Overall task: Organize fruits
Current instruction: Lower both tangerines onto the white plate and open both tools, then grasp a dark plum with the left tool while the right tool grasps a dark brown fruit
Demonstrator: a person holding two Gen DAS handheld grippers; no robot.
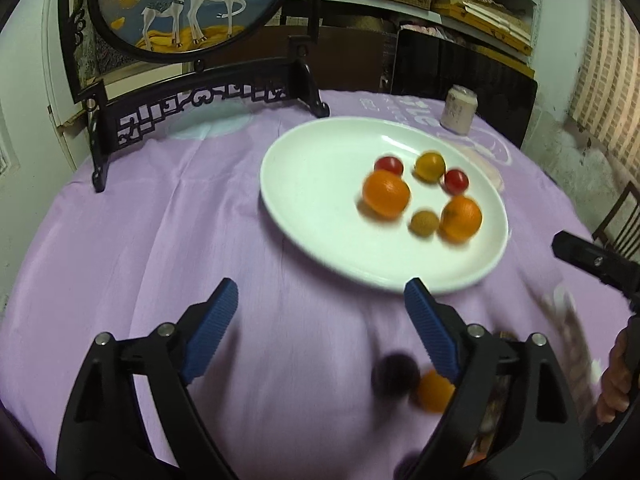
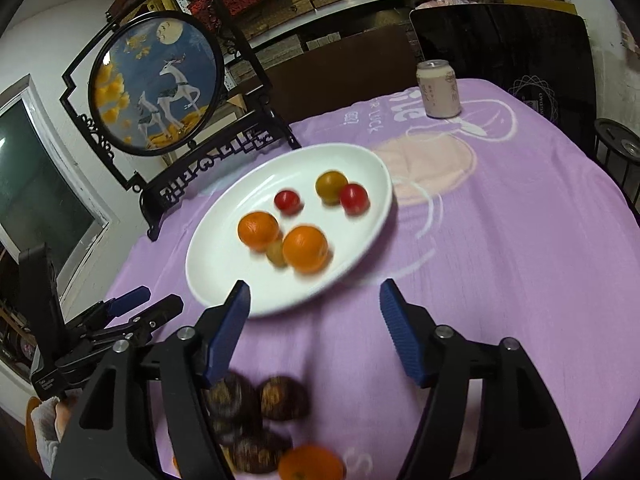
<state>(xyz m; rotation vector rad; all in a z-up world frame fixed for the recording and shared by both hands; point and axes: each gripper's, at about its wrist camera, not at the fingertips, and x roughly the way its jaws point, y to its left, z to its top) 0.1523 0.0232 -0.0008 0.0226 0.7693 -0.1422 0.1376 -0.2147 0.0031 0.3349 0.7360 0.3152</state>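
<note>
On the white oval plate (image 2: 224, 280), set on a purple tablecloth (image 2: 500, 240): two oranges (image 2: 258, 230) (image 2: 305, 248), two red cherry tomatoes (image 2: 287, 201) (image 2: 354, 198), one yellow-orange tomato-like fruit (image 2: 331, 186), and one small tan fruit (image 2: 276, 254), possibly a longan, half hidden between the oranges. All six are grouped toward the plate's 3 o'clock half in the left wrist view. Off the plate, near table edge at 6 o'clock in the right wrist view: several dark brown round fruits (image 2: 282, 398), blurred and not identifiable, and one more orange (image 2: 310, 462). Judged status: partly done; the loose cluster appears yet to be plated. Left gripper (image 1: 320, 300): jaws spread wide, holding nothing. Right gripper (image 2: 314, 300): likewise released and holding nothing, hovering above the loose fruits. Nearby: a drink can (image 2: 438, 88) and a deer screen ornament (image 2: 156, 80).
</note>
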